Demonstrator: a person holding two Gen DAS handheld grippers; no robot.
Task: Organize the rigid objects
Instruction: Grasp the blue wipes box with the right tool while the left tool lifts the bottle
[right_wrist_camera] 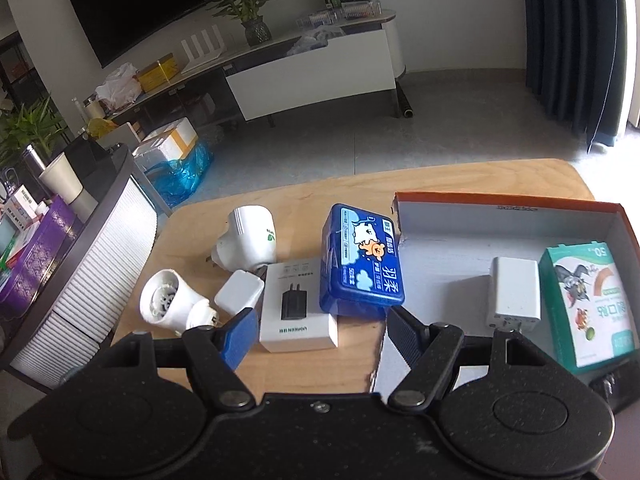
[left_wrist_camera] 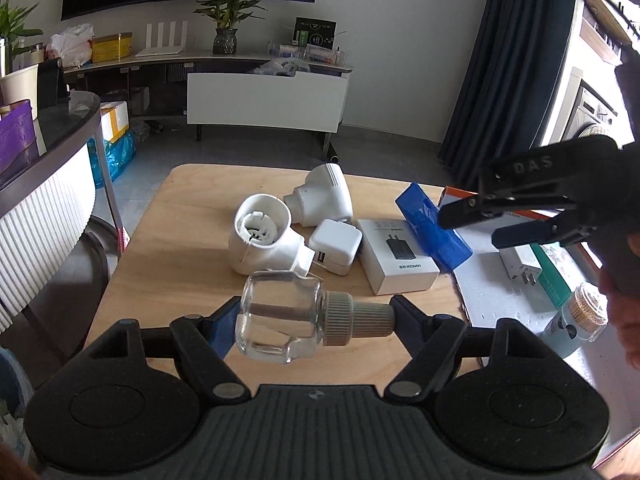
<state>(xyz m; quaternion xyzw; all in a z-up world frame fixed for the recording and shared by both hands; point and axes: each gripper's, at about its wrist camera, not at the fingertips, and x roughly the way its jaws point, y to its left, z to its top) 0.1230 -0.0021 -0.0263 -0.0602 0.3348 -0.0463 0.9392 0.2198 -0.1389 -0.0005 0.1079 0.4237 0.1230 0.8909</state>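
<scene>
We hold glass bottle (left_wrist_camera: 280, 316) clamped end to end in left hand-held gripper (left_wrist_camera: 312, 316), above counter (left_wrist_camera: 192, 200). Right hand-held gripper (right_wrist_camera: 320, 330) open, empty. Next, we judge: carry bottle into box (right_wrist_camera: 500, 220), set it beside charger (right_wrist_camera: 514, 294).

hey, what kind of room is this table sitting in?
Most likely a home living room: a big dark television hangs on the wall above a low media cabinet with a potted plant, and the small wooden table holds household odds and ends.
</scene>
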